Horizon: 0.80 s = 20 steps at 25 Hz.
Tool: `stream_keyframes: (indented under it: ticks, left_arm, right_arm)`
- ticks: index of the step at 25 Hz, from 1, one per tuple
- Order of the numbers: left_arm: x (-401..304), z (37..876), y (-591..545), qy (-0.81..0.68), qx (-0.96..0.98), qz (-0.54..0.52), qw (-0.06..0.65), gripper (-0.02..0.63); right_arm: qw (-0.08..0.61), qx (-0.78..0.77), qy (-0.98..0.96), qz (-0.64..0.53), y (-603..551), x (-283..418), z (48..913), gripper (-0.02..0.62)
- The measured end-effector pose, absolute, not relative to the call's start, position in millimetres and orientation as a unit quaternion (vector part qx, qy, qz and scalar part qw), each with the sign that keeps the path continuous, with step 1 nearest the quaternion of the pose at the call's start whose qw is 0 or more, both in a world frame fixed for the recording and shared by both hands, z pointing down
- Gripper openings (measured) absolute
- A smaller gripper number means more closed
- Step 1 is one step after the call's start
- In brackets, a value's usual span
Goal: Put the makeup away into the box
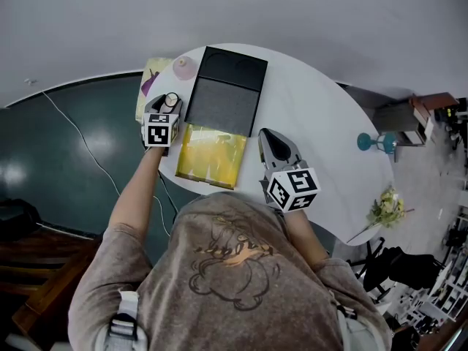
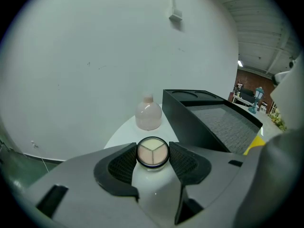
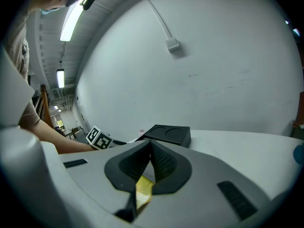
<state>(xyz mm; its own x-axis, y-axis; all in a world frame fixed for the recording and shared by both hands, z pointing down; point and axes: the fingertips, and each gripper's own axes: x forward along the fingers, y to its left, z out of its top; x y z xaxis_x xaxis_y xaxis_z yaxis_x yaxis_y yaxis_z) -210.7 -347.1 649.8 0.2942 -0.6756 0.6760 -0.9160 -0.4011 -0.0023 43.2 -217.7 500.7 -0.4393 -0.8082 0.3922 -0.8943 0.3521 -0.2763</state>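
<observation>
White round table (image 1: 329, 123), left tool (image 1: 170, 102) clenched on compact (image 2: 152, 152) near its edge — black box (image 1: 219, 108) beside (right tool (image 1: 268, 135) closed, empty).

left gripper (image 1: 169, 102) | pitched down and forward, jaws clamped on both sides of a small round compact (image 2: 152, 153) | left arm (image 1: 135, 192) stretched out ahead, forearm bare | right gripper (image 1: 269, 139) | slight downward tilt, jaws pressed together, tips touching | right arm (image 1: 306, 234) bent, tucked near torso
</observation>
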Motion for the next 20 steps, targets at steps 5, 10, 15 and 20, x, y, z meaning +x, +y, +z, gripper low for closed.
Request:
stream_keyframes:
  ticks: [5, 10, 15, 20]
  left_arm:
    - [-212.1, 624.2, -334.7, -0.518, 0.784, 0.284, 0.191, 0.232]
    - [-214.1, 598.3, -324.5, -0.529, 0.786, 0.26, 0.186, 0.232]
    - [-212.1, 571.7, -308.7, -0.531, 0.792, 0.242, 0.179, 0.232]
    - [-207.5, 544.1, -290.2, -0.528, 0.802, 0.221, 0.171, 0.232]
  right_arm:
    - [0.094, 0.511, -0.824, 0.225, -216.5, 38.8, 499.9, 0.003]
    - [0.093, 0.503, -0.831, 0.22, -217.3, 35.8, 499.6, 0.002]
    - [0.089, 0.495, -0.837, 0.214, -216.8, 32.5, 497.1, 0.003]
    - [0.09, 0.486, -0.844, 0.208, -216.0, 25.7, 495.3, 0.003]
